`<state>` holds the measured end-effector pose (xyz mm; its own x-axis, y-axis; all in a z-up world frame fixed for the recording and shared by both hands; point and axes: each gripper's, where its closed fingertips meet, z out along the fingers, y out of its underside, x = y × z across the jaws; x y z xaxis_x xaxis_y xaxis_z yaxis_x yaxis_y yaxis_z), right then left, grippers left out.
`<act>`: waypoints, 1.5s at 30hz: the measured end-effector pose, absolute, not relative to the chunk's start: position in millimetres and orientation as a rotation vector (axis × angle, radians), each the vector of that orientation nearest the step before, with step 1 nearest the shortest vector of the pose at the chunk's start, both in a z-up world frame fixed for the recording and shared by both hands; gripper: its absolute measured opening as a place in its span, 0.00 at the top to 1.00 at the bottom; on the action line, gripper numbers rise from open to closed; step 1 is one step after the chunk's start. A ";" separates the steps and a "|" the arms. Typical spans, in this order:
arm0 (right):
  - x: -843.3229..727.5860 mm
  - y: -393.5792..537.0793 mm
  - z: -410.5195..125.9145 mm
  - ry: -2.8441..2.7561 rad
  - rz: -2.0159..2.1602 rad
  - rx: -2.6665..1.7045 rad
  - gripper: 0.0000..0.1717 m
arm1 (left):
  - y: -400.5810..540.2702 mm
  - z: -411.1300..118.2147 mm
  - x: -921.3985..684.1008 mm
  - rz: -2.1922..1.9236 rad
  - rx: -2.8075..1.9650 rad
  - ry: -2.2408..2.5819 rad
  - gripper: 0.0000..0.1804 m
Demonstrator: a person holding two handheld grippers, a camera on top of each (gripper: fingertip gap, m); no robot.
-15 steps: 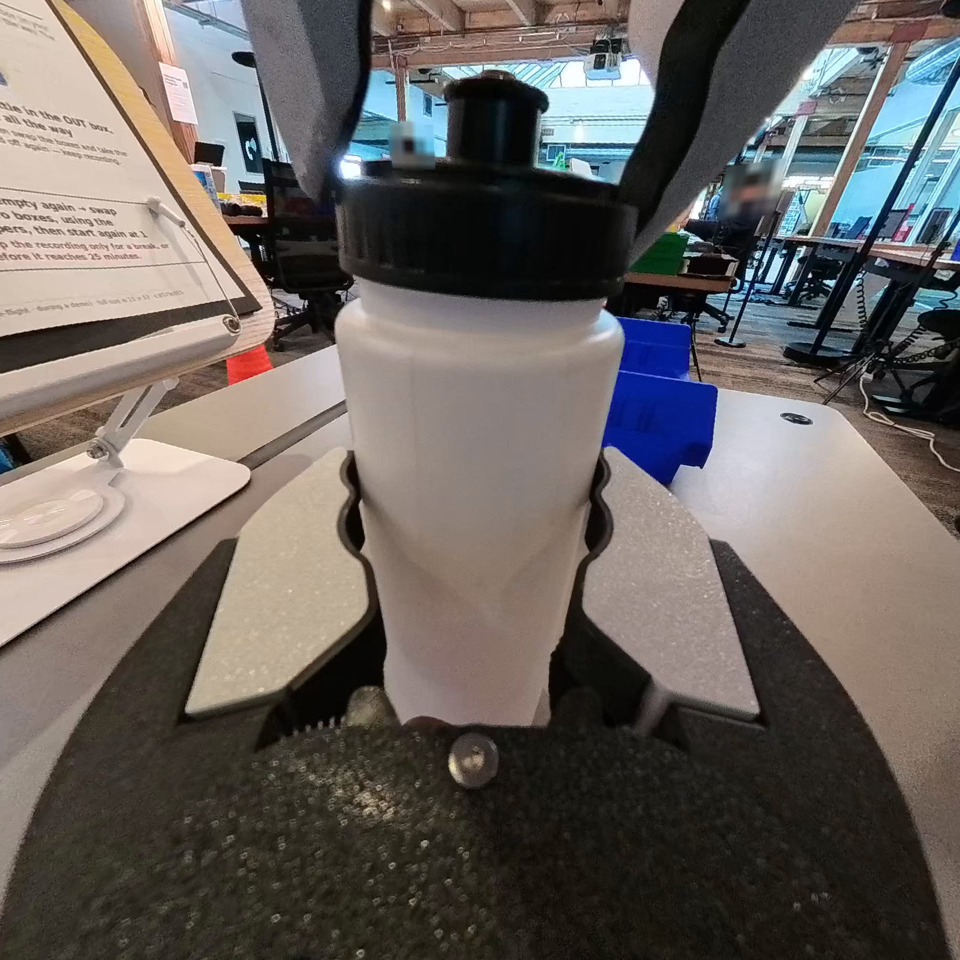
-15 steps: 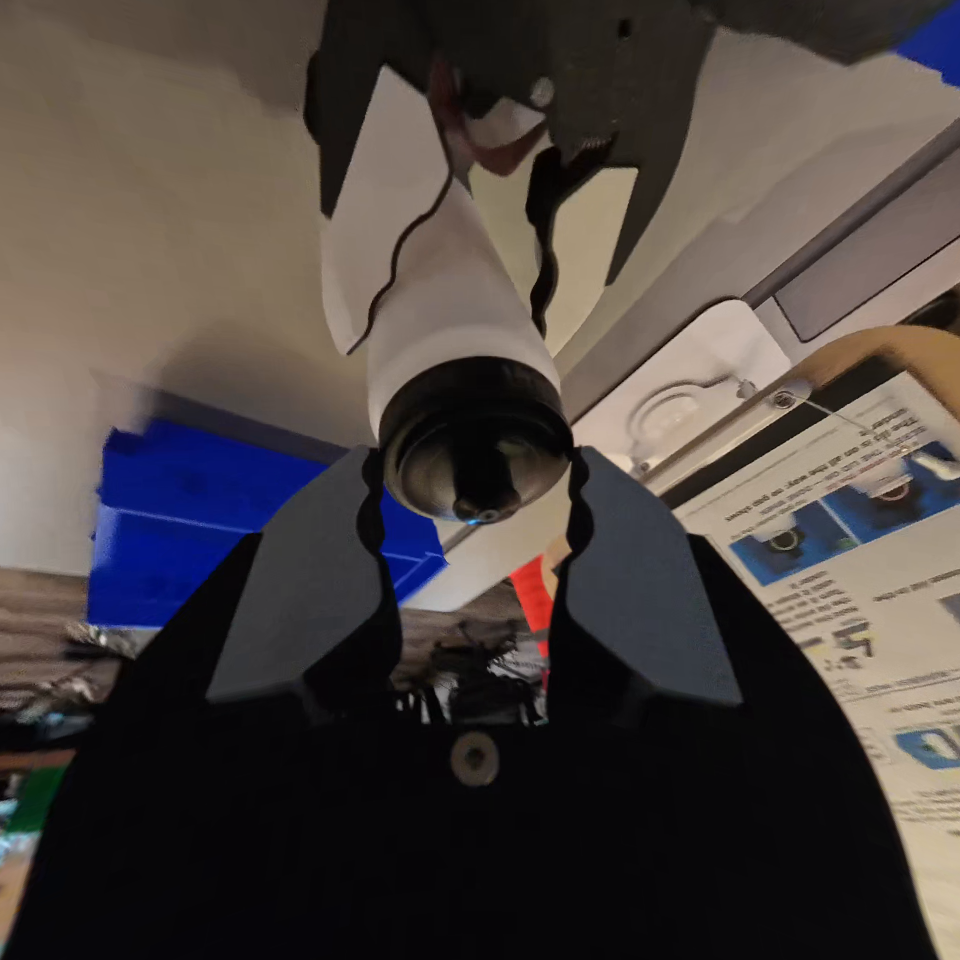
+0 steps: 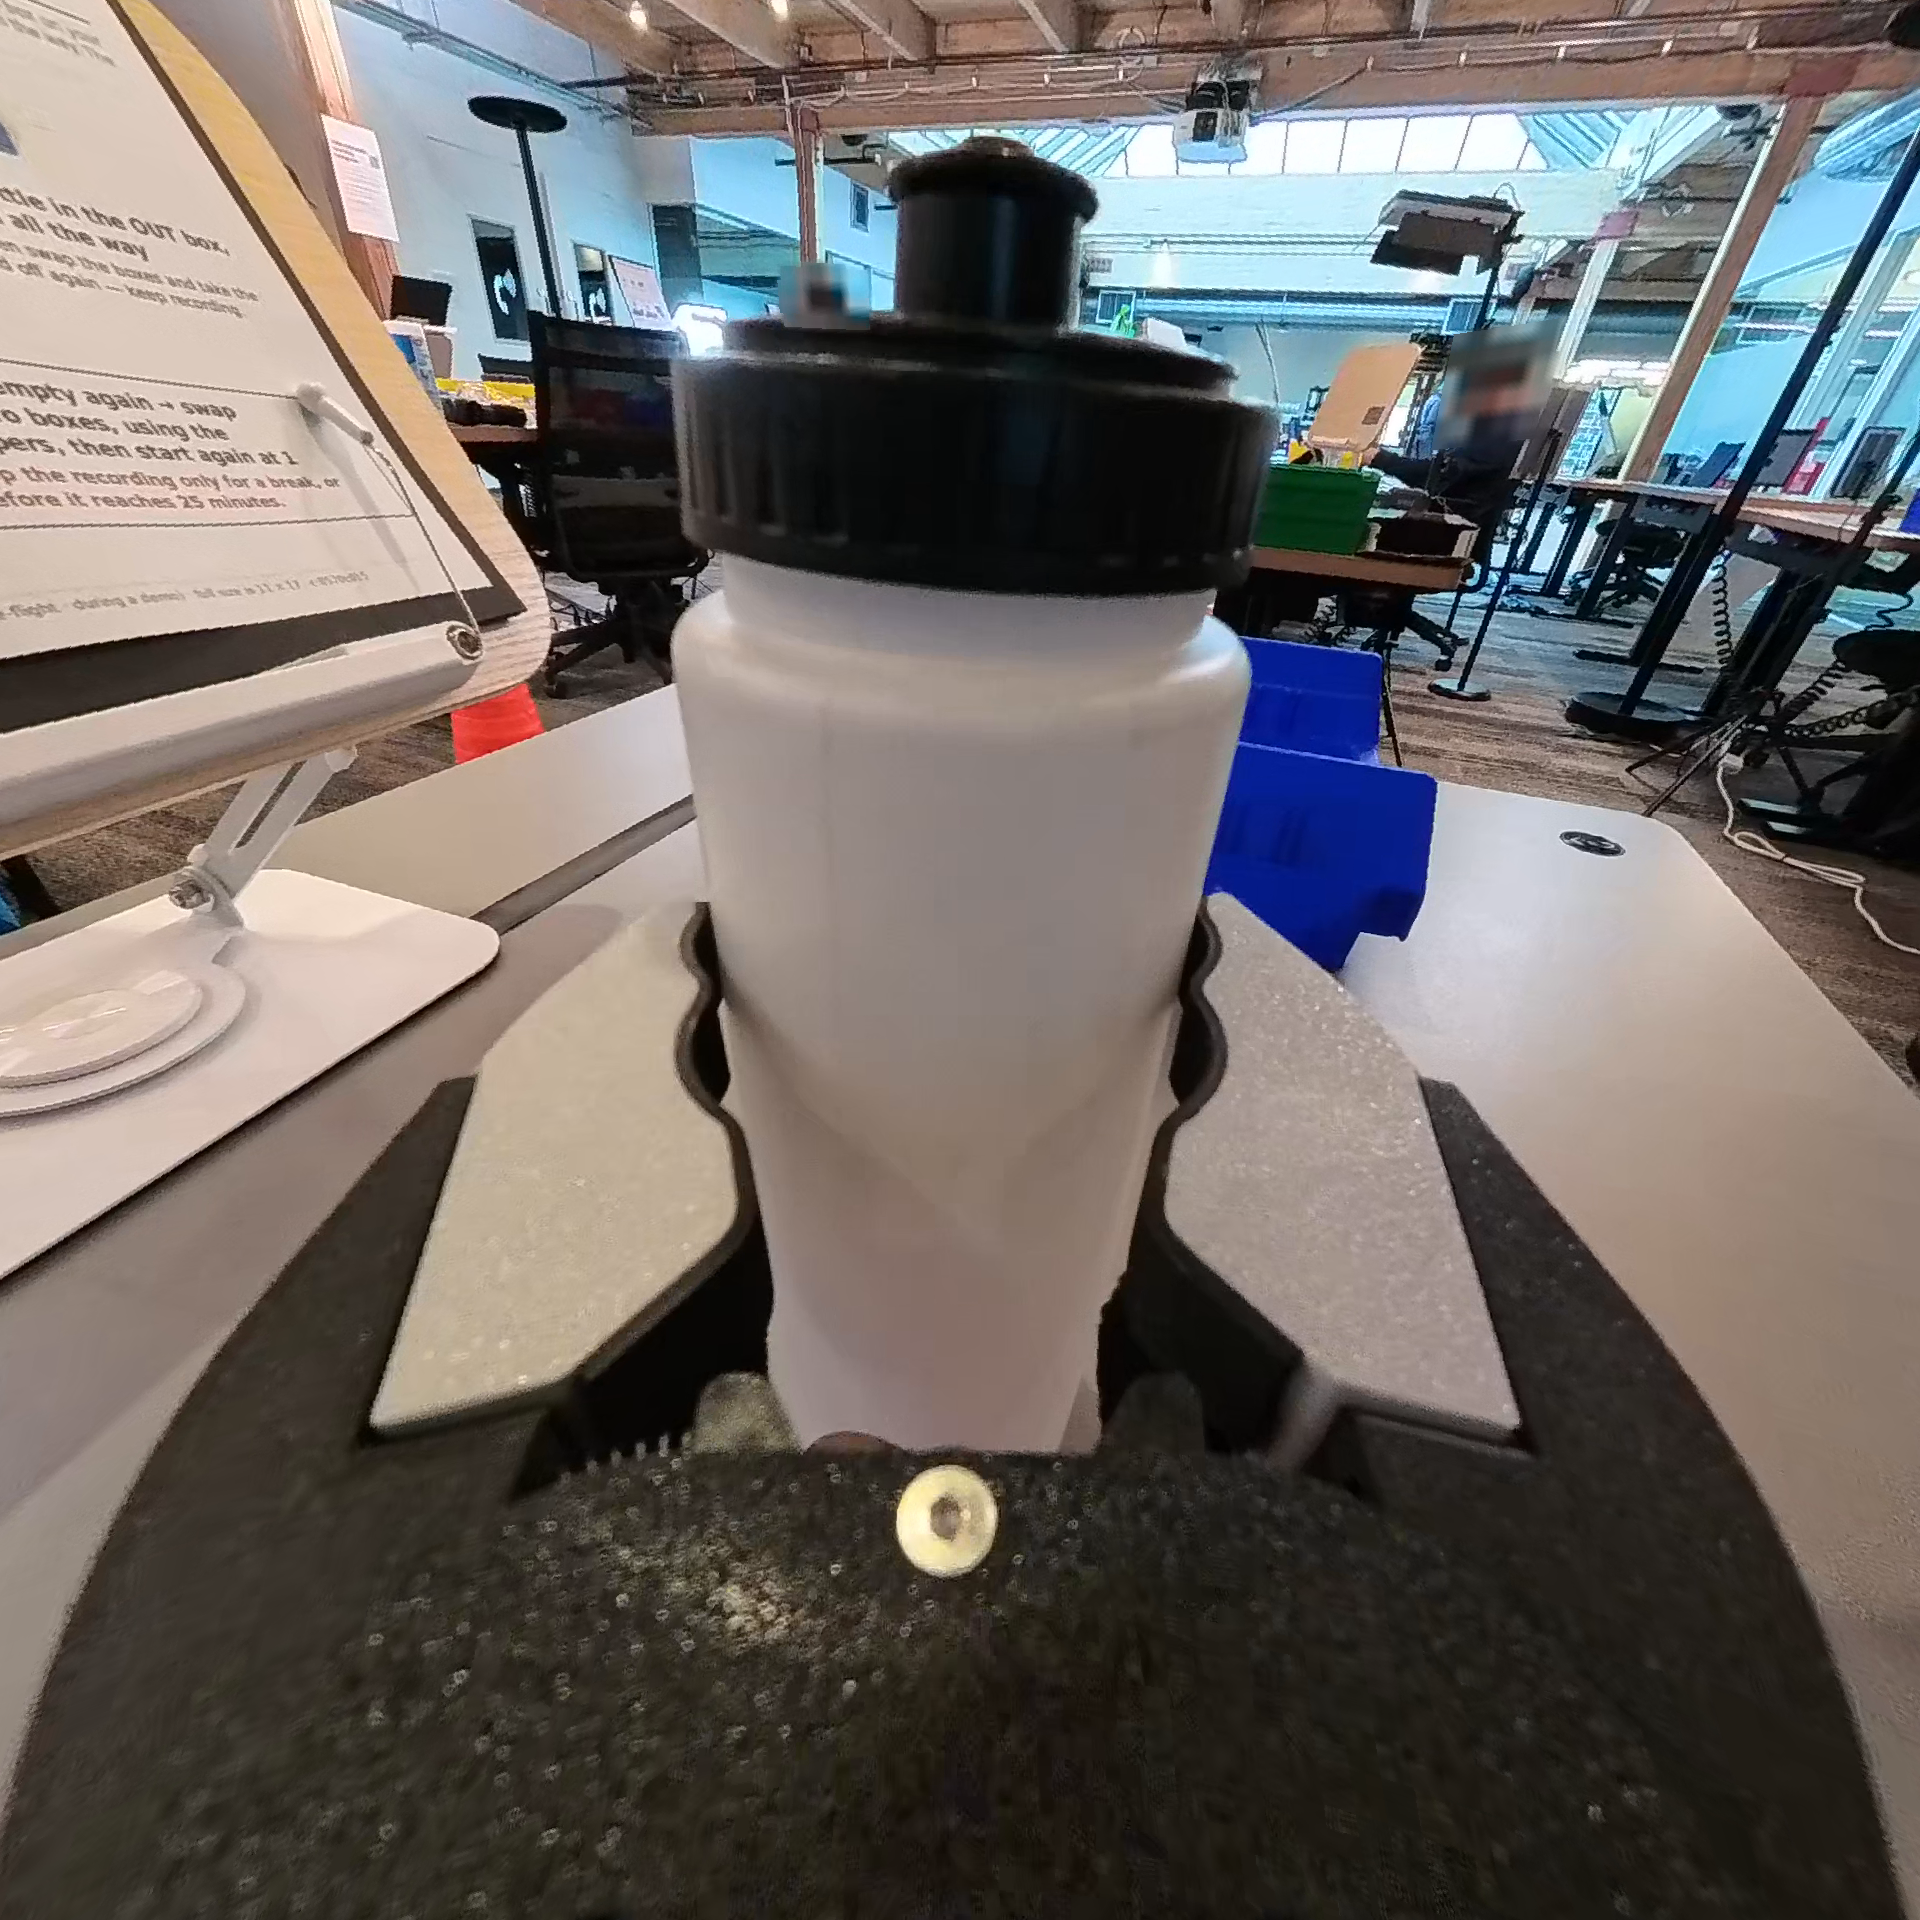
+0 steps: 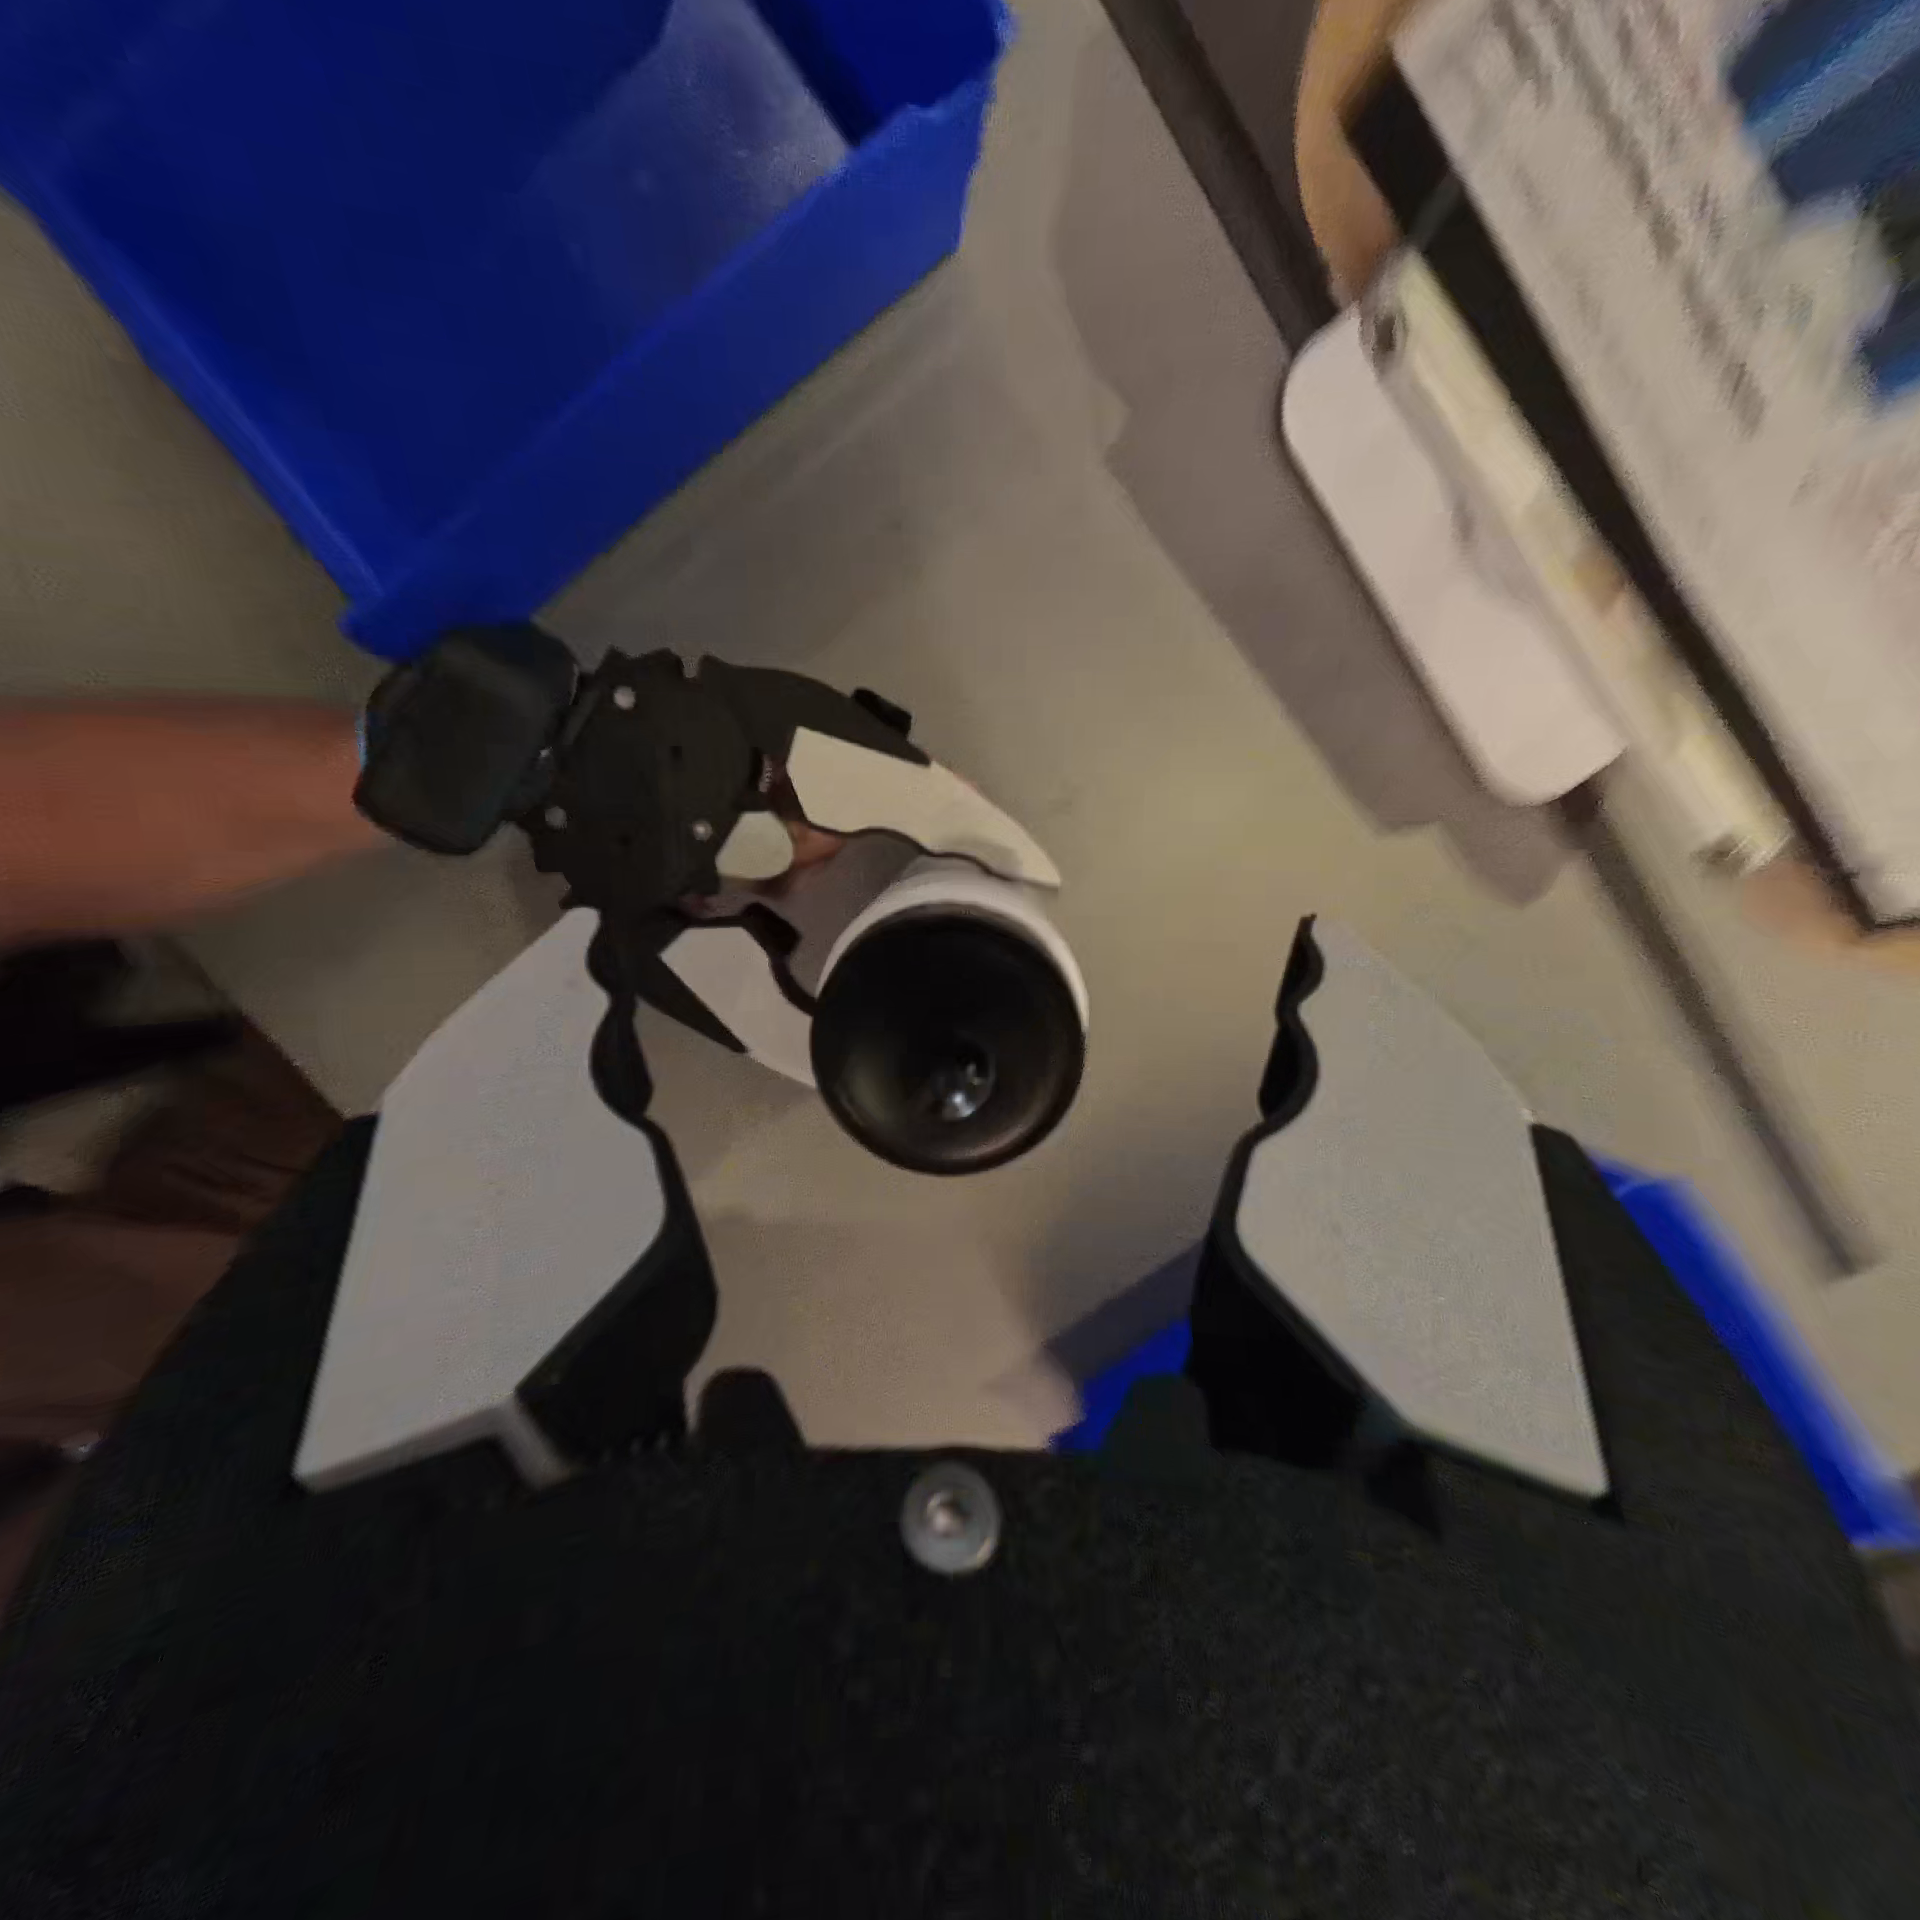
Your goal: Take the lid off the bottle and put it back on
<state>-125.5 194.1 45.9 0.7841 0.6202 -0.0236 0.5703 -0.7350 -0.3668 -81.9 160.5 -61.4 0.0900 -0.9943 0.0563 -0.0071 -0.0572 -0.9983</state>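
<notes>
Left gripper clamps white sports bottle upright. Right gripper wide open, empty, above black screw lid, clear of it. Step: regrasp between twists, probably. Next: close on lid rim.

Daylight from high windows brightens the left wrist view, sharp but bowed at its edges. The right wrist view is dim, motion-blurred toward the sign, with soft shadows across the table.

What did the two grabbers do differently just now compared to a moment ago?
The right gripper let go of the black lid: its fingers were at the lid's sides, and now they stand wide apart, pulled back above it. The left gripper still clamps the white bottle upright, and the lid stays on.
</notes>
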 end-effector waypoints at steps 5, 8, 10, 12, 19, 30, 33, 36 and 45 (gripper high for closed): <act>-102.5 176.1 10.2 -0.700 0.207 -2.786 0.26 | 160.7 -61.6 -81.9 -1.178 -1.300 1.122 0.54; -96.2 166.6 -6.2 -0.731 0.139 -2.838 0.33 | 161.0 -61.7 -81.8 -1.177 -1.301 1.121 0.54; -95.5 165.2 -8.2 -0.792 0.106 -2.831 0.49 | 161.9 -62.0 -81.6 -1.172 -1.308 1.118 0.54; -100.6 159.1 -7.3 -0.875 0.120 -2.852 0.58 | 161.2 -62.3 -81.9 -1.166 -1.303 1.124 0.54; -99.3 162.9 1.0 -1.775 -0.319 -2.397 0.58 | 161.1 -62.5 -82.2 -1.175 -1.301 1.132 0.54; -112.6 162.8 52.2 -2.027 -0.320 -2.051 0.58 | 159.9 -63.0 -82.8 -1.171 -1.300 1.137 0.54; -108.7 169.6 92.5 -1.767 -0.251 -2.015 0.58 | 159.9 -63.0 -82.9 -1.171 -1.301 1.134 0.54; -81.7 175.6 142.6 -1.413 -0.190 -1.915 0.58 | 159.9 -63.0 -82.9 -1.170 -1.301 1.132 0.54; 168.2 179.0 65.3 -0.372 -0.242 -2.193 0.58 | 160.8 -62.9 -82.7 -1.178 -1.300 1.120 0.54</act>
